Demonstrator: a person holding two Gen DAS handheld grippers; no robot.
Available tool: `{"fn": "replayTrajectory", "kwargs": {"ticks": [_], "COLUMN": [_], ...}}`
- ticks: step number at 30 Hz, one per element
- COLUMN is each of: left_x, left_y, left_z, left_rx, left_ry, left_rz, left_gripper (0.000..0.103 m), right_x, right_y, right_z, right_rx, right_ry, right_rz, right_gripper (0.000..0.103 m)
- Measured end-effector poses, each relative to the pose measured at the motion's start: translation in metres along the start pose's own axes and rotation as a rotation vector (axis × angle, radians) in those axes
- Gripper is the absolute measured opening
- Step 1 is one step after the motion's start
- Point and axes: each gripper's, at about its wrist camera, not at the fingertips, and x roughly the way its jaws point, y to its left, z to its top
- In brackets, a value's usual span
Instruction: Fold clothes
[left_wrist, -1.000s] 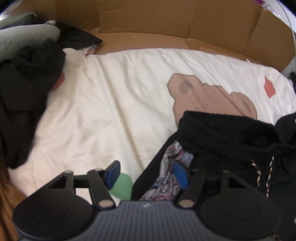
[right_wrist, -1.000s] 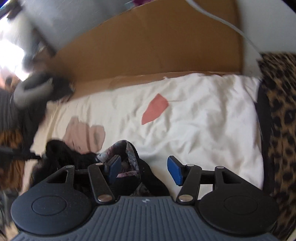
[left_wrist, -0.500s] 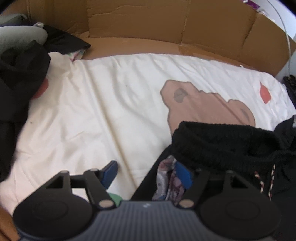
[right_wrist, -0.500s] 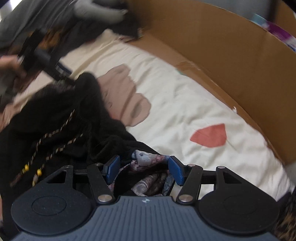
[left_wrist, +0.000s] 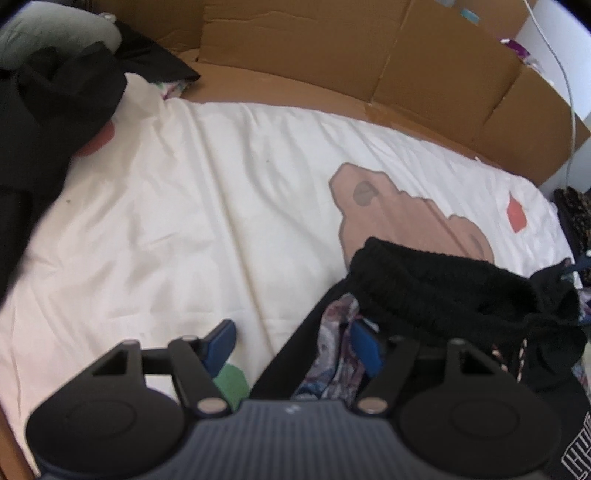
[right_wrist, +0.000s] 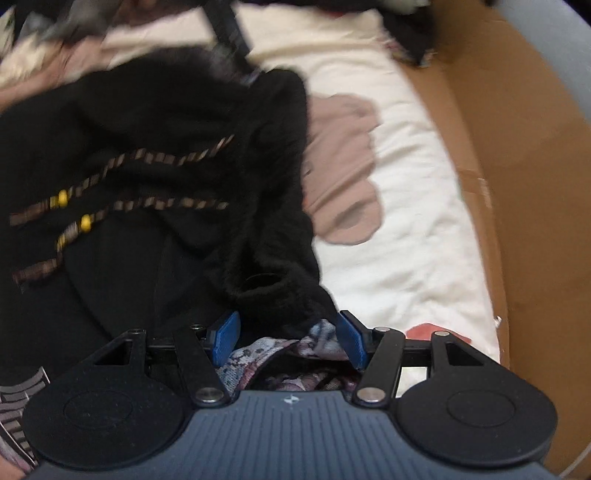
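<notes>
Black hoodie (right_wrist: 155, 155) on cream sheet (left_wrist: 184, 206), both grippers' fingers apart around its hem.

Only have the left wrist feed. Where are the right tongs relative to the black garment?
Observer: The right tongs stand wide at the edge of the black knit garment, with its hem and the patterned lining between the pads. I can't tell whether they press on it.
Operator: I see a bit of drawstring. Anything on it that could snag?
Observer: Yes. In the right wrist view, two striped drawstrings lie loose across the garment, and each carries a yellow bead.
</notes>
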Motion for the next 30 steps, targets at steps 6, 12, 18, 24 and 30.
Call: {"fn": "replayTrajectory", "kwargs": {"ticks": [6, 12, 18, 24, 30], "left_x": [0.001, 0.013, 0.023, 0.029, 0.044], "left_y": [-0.005, -0.012, -0.024, -0.036, -0.052], "left_z": [0.004, 0.01, 0.014, 0.019, 0.017], "left_rx": [0.04, 0.067, 0.102, 0.148, 0.226], "left_ry": [-0.019, -0.001, -0.005, -0.011, 0.012], "left_rz": [-0.027, -0.084, -0.109, -0.122, -0.1], "left_gripper": [0.07, 0.07, 0.07, 0.069, 0.068], "right_x": [0.022, -0.007, 0.004, 0.044, 0.053], "right_y": [-0.011, -0.057, -0.088, -0.088, -0.091], "right_z": [-0.007, -0.022, -0.045, -0.062, -0.07], "right_rx": [0.115, 0.5, 0.852, 1.021, 1.066], "right_ry": [0.057, -0.093, -0.086, -0.042, -0.075], "right_rz": [0.015, 0.033, -0.012, -0.008, -0.029], "right_gripper": [0.024, 0.02, 0.019, 0.02, 0.022]}}
